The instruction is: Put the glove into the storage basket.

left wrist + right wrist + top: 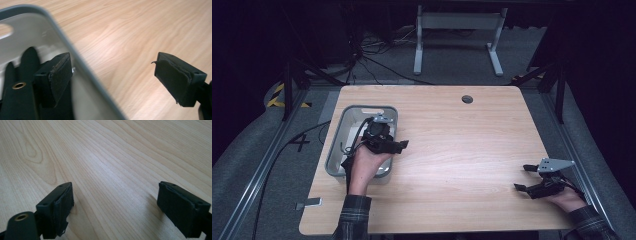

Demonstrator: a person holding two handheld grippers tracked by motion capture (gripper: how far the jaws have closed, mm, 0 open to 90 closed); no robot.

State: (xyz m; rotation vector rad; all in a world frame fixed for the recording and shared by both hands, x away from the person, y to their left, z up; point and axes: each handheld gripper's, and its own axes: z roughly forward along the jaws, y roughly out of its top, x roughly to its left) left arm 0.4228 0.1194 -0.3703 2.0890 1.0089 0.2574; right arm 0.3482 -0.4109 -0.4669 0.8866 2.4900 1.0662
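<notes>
Since the left tongs (384, 142) are held spread wide with nothing gripped, right over the near right rim of the grey tray (362, 110), the tray's long axis is seen running away from the person. Way off right, the right tongs (526, 177) are parked released on the tabletop (462, 145).

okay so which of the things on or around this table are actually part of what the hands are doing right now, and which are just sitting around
In use:
- grey bin, its rim between the open jaws
- left gripper, over the bin
- right gripper, open, low over the table

Lying about:
- metal bracket beside the table's near left corner
- white desk frame on the floor behind
- floor cables
</notes>
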